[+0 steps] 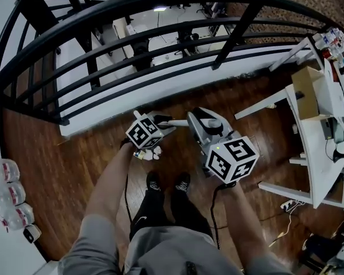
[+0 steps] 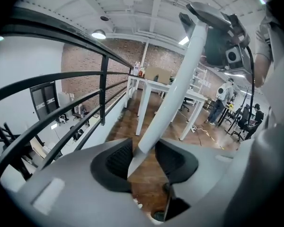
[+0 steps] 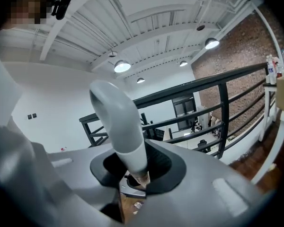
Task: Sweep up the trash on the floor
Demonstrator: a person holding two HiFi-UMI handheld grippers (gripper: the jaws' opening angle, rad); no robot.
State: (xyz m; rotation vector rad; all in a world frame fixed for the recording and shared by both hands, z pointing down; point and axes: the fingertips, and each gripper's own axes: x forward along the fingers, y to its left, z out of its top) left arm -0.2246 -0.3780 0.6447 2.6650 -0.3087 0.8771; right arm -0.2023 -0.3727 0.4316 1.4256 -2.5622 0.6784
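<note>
Small white scraps of trash (image 1: 152, 153) lie on the wooden floor just ahead of the person's shoes, under my left gripper (image 1: 162, 122). That gripper is shut on a pale pole (image 2: 175, 89), which slants up and to the right from its jaws (image 2: 142, 162) toward the other hand. In the head view the pole (image 1: 176, 122) shows as a thin rod running right to a grey curved handle (image 1: 209, 125). My right gripper (image 1: 209, 139) is shut on that grey handle (image 3: 118, 122), which rises from between its pads (image 3: 137, 171). Some scraps (image 3: 136, 205) show far below the jaws.
A black curved railing (image 1: 160, 33) guards a drop straight ahead. White tables (image 1: 309, 153) with a cardboard box (image 1: 307, 82) stand on the right, cables and a power strip (image 1: 286, 205) beneath them. Plastic bottles (image 1: 8, 202) line the left wall. People (image 2: 222, 98) stand far off.
</note>
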